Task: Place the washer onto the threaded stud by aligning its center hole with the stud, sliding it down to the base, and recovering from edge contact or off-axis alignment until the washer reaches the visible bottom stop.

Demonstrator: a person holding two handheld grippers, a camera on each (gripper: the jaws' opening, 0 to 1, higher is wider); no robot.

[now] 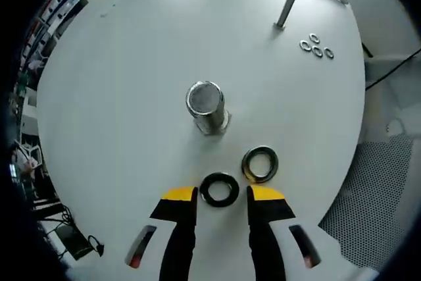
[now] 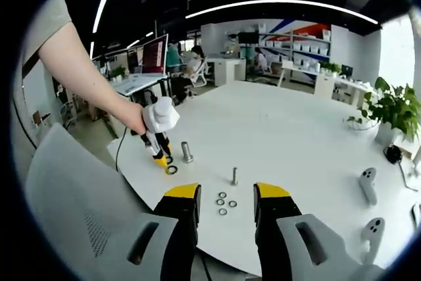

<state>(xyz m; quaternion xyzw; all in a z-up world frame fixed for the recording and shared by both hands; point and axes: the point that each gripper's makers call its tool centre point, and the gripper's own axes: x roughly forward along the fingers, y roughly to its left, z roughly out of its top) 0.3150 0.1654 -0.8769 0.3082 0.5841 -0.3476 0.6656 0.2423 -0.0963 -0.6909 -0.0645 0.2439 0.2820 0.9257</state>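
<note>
In the left gripper view a thick threaded stud (image 1: pixel 207 106) stands upright on the round white table (image 1: pixel 131 83). A black washer (image 1: pixel 220 189) lies flat between the yellow-tipped jaws of my left gripper (image 1: pixel 222 193), which is open around it. A second dark ring with a yellow edge (image 1: pixel 260 164) lies just beyond on the right. In the right gripper view my right gripper (image 2: pixel 225 193) is open and empty above the table edge. The left gripper (image 2: pixel 160 156), held by a hand, points down beside the stud (image 2: pixel 187 151) and the washer (image 2: pixel 172 170).
A thin bolt (image 1: pixel 285 11) stands farther back, with several small washers (image 1: pixel 316 45) beside it; in the right gripper view these are the thin bolt (image 2: pixel 234 176) and small washers (image 2: pixel 223 202). Two white controllers (image 2: pixel 367 185) lie at the right. A grey mesh chair (image 1: pixel 368 195) sits off the table edge.
</note>
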